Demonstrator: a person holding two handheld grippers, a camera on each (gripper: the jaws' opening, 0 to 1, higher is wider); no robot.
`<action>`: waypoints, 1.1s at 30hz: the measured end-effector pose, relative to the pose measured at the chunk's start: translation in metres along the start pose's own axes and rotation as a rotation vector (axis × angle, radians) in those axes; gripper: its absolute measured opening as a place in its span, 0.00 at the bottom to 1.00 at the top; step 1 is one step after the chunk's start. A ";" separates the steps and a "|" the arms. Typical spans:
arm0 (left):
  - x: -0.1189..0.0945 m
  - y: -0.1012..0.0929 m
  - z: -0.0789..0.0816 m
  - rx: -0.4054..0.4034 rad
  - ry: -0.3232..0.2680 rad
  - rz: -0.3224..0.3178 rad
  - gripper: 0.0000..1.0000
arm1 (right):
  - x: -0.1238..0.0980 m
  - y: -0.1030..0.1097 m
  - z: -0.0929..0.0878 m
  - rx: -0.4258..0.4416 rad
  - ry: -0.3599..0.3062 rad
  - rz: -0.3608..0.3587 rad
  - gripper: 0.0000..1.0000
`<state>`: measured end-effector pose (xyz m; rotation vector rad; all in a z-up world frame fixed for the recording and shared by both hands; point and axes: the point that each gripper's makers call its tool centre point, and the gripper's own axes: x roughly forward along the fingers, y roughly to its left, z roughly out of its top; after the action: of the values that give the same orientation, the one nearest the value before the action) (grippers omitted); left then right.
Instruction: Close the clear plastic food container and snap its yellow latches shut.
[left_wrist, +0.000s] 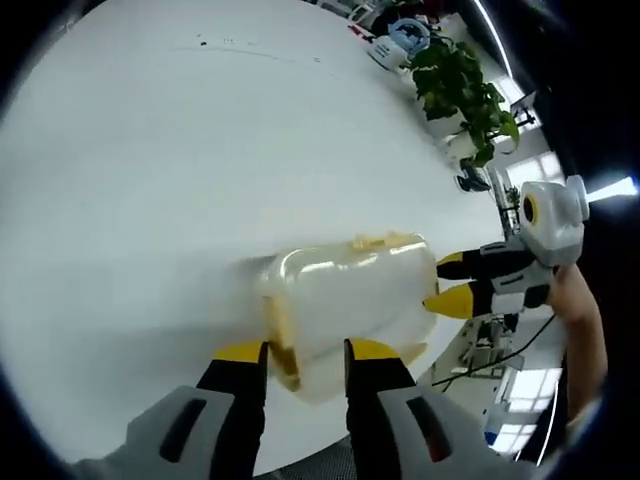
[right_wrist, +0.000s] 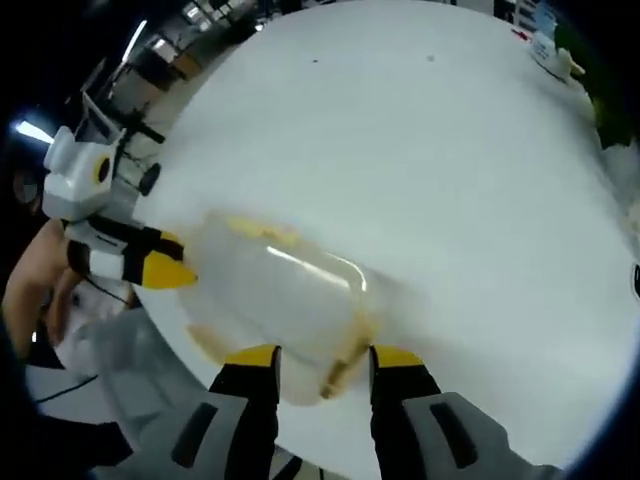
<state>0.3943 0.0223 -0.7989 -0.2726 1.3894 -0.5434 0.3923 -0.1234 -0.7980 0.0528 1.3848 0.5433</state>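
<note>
While both grippers are held at it, the clear container (left_wrist: 345, 300) is seen lid-down-shut near the edge of the white table (left_wrist: 150, 170).

Left gripper (left_wrist: 306, 352) is spread, jaws straddling one short end where a yellow latch (left_wrist: 282, 340) sits; contact can't be confirmed. Right gripper (right_wrist: 323, 355) is likewise spread at the opposite end. Latch state is hard to make out through the cloudy plastic. A potted plant (left_wrist: 462, 90) is seen at the far table edge. No legible writing is found anywhere.

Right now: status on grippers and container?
Left gripper and right gripper open, each straddling a container end. Lid down; latches unclear. Table around it bare.
</note>
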 end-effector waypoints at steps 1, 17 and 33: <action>0.000 0.000 0.000 -0.006 -0.004 -0.001 0.30 | 0.000 0.000 0.000 0.002 0.002 -0.002 0.34; 0.001 -0.001 -0.002 -0.030 0.004 -0.006 0.29 | 0.003 0.003 -0.003 0.081 -0.008 0.013 0.36; 0.000 -0.005 -0.005 -0.025 0.007 -0.012 0.27 | 0.005 0.002 -0.003 0.084 -0.001 0.053 0.34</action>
<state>0.3881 0.0186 -0.7972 -0.2998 1.4027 -0.5369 0.3893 -0.1203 -0.8027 0.1580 1.4076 0.5286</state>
